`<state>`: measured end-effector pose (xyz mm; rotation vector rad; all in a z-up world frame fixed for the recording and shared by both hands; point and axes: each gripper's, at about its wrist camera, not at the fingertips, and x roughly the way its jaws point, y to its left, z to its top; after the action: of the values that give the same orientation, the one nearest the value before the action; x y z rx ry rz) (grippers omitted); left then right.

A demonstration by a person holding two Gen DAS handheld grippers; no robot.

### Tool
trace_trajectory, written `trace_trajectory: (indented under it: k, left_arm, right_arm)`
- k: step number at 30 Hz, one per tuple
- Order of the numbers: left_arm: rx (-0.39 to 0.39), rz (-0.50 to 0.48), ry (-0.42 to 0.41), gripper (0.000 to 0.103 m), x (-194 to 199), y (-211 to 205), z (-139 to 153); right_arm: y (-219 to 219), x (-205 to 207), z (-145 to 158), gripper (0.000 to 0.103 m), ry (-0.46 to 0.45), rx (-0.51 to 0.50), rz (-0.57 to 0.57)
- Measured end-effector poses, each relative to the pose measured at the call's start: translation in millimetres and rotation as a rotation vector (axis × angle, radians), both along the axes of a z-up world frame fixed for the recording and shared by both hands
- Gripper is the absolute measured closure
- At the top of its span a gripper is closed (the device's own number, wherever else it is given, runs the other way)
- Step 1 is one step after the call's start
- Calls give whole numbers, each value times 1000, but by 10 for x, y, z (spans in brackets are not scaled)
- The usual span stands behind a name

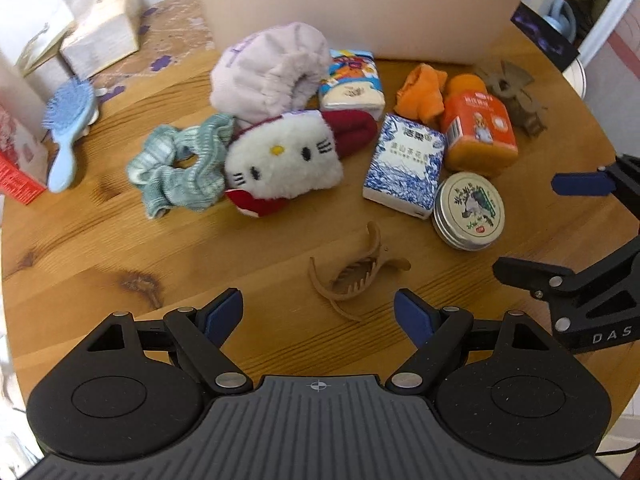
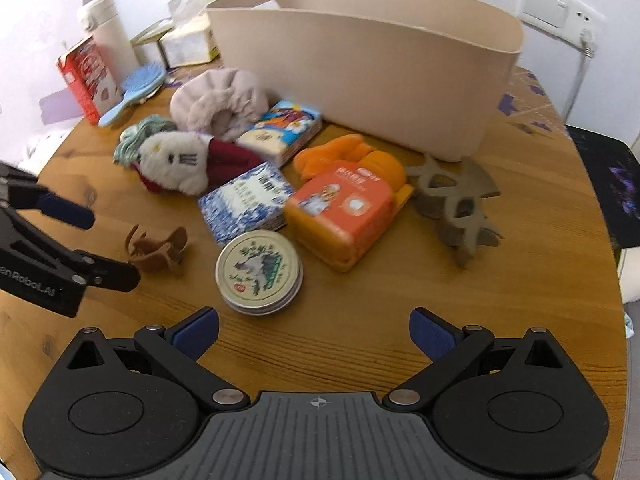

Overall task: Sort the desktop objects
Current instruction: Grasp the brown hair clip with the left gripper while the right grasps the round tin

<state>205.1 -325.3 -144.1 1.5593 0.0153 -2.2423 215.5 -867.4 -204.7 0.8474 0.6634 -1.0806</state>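
Note:
A pile lies on the round wooden table (image 1: 100, 248) before a beige bin (image 1: 360, 4): a tan claw clip (image 1: 356, 276), a round tin (image 1: 469, 210), a blue-white box (image 1: 404, 164), an orange pack (image 1: 478, 132), a Hello Kitty plush (image 1: 284, 160), a green scrunchie (image 1: 180, 164), a lilac plush (image 1: 268, 72). My left gripper (image 1: 319, 314) is open, just short of the claw clip. My right gripper (image 2: 314, 330) is open, just short of the tin (image 2: 259, 272). It also shows in the left wrist view (image 1: 528, 226); the left gripper shows in the right wrist view (image 2: 108, 244) beside the clip (image 2: 158, 250).
A dark brown claw clip (image 2: 456, 204) and an orange cloth (image 2: 344, 156) lie near the bin (image 2: 360, 76). A colourful tissue pack (image 2: 282, 130), a blue hairbrush (image 2: 132, 90), a red carton (image 2: 86, 76), a white bottle (image 2: 108, 28) and tissue boxes (image 2: 188, 40) stand at the back left.

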Motion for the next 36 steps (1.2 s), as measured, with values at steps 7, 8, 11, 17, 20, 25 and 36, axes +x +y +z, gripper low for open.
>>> trace_trajectory:
  k: [7,8,11,17,20,25,36]
  left_arm:
    - [-42,-91,10,19,-52,-8,-130]
    - [-45,-112,17,19,-58,-14,-146]
    - [-44,-150,43,19,-76,-34,-172]
    - [-48,-219,84,21,-106,-32,-186]
    - [-47,-268,92,34,-115,-35,-163]
    - [-46,-322,107,68,-145,-28,-109]
    - [-61,-374,82,84,-81,-42,-82]
  right_arm:
    - [-12,120,-92,0,17,-19,33]
    - [-13,128,-110,0,15,-19,35]
    - [-24,159,-165,0,7,-17,39]
    - [-60,254,-169,1,23,-70,83]
    - [-72,312,-150,9,30,-91,113]
    - [-54,410,-111,30,30,-131,138]
    - [-43,347,-62,52,19,-132,125]
